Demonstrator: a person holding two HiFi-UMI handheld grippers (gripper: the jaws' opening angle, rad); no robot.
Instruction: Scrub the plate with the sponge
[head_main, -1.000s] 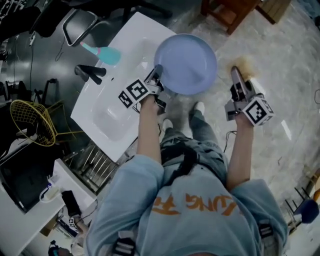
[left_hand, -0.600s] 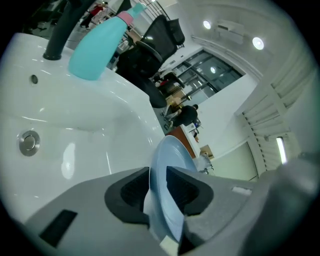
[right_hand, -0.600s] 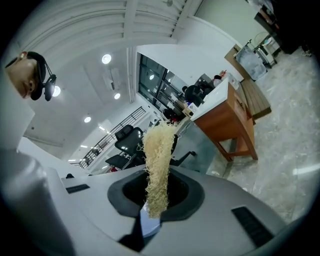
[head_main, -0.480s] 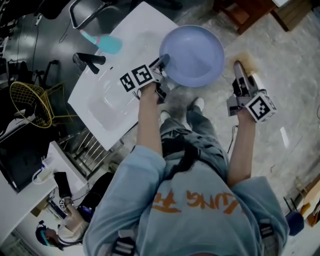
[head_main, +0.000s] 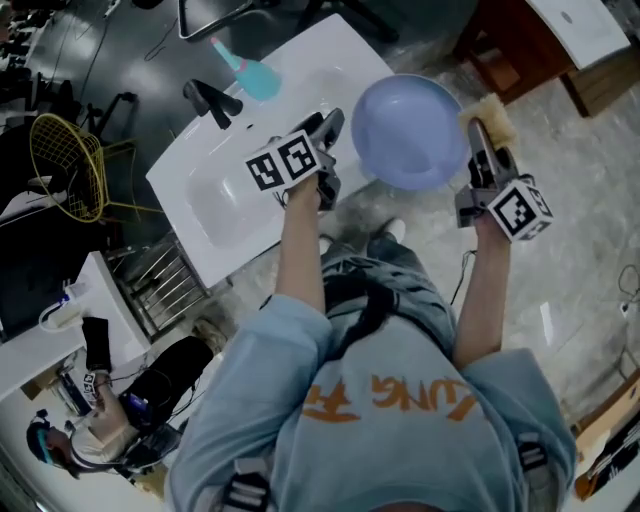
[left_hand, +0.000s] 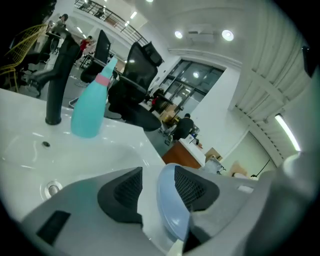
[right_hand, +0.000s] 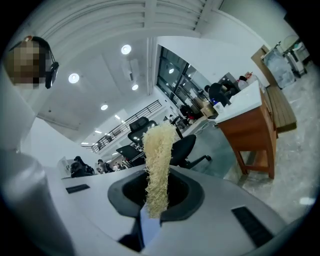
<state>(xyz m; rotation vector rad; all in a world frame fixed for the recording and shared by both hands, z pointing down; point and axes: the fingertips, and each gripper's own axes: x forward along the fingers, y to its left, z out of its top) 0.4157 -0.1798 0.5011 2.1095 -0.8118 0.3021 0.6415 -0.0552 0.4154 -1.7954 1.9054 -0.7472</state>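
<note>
A pale blue plate (head_main: 405, 130) hangs in the air past the right end of the white sink (head_main: 235, 185). My left gripper (head_main: 335, 125) is at the plate's left rim. In the left gripper view the plate (left_hand: 172, 215) stands edge-on between the jaws of the left gripper (left_hand: 159, 187), against the right pad (left_hand: 192, 187) with a gap to the left pad. These jaws have just been opening. My right gripper (head_main: 478, 138) is shut on a yellowish fibrous sponge (head_main: 487, 108), which meets the plate's right rim. The sponge (right_hand: 159, 160) sticks up from the right gripper (right_hand: 157, 197).
A black faucet (head_main: 210, 100) and a teal bottle (head_main: 250, 75) stand at the sink's far side. A yellow wire basket (head_main: 70, 165) is at the left and a metal rack (head_main: 160, 285) below the sink. Wooden furniture (head_main: 515, 55) stands beyond the plate.
The left jaws have opened around the plate's rim. The right gripper has brought the sponge left to the plate's right edge. The plate now sits farther right of the sink.
</note>
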